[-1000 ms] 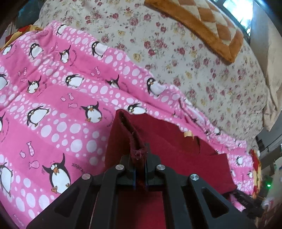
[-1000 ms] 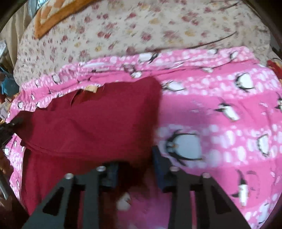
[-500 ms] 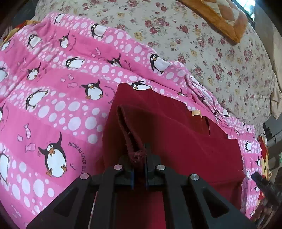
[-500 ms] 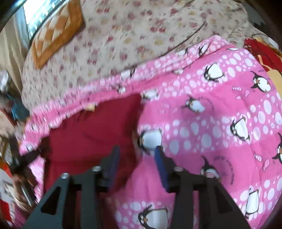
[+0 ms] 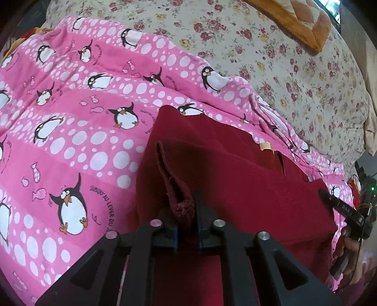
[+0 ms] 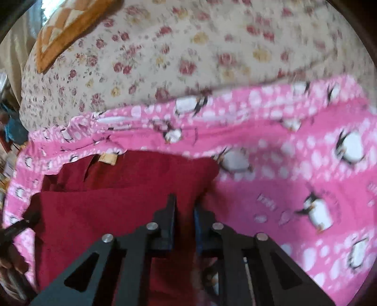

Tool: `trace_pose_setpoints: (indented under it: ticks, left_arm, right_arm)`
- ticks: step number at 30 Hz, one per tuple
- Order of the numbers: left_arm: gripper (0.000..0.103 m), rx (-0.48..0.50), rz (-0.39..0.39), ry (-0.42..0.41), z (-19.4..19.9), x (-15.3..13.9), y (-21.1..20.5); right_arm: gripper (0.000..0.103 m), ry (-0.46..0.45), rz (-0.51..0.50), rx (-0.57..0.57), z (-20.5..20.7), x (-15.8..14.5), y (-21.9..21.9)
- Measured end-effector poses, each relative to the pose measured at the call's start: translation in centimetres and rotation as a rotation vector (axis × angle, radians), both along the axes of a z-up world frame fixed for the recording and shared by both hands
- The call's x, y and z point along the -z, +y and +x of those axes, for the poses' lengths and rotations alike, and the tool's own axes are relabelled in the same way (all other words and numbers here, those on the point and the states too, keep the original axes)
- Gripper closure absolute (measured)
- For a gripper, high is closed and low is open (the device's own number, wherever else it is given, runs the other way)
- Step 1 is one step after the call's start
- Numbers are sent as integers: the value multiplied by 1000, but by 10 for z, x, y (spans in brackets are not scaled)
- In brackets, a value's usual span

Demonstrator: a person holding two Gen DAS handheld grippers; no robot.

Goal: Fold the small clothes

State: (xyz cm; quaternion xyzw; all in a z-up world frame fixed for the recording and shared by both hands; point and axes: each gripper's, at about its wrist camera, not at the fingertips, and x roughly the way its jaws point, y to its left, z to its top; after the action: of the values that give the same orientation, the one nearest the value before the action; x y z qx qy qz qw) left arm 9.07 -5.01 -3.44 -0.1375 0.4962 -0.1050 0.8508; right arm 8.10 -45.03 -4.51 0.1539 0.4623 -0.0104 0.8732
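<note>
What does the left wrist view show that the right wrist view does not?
Only the left wrist view: the left gripper with its jaws shut on a bunched edge of the dark red garment, and the right gripper at the far right.

Only the right wrist view: the right gripper, whose jaws have just been closing, pinching the garment's right side.

Both: the garment's tan label, the pink penguin blanket, the floral bedsheet and the orange checked cushion.
</note>
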Motion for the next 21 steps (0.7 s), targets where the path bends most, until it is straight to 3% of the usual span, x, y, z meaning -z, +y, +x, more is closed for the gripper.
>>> trace_pose_setpoints:
  ticks: [3,5,8,10,12,18,21]
  left_arm:
    - [103,20,32,-7,-1,2,-8]
    - [103,31,63,-16,-1,3,-13]
    - [103,35,86,-27,-2,3,-14]
    - [103,35,93,-29,-2,3,-14]
    - [103,34,94,-31,-3,3,-14]
    - [101,41,109,-39,-3,3,-17]
    - [95,60,108,-52,-5,3,-19]
  right_arm:
    - [92,12,-108,40,6,9,-5]
    - [92,59,-108,43,9,27,-6]
    - [92,39,-101,50,5,23,-8]
    - [78,32,-81,91,-3,13,-12]
    - [78,17,-55,109,-14,1,-16]
    - [78,-4,-28,-49,-47,-22,16]
    - [78,76,-138,-112,-51,-1,36]
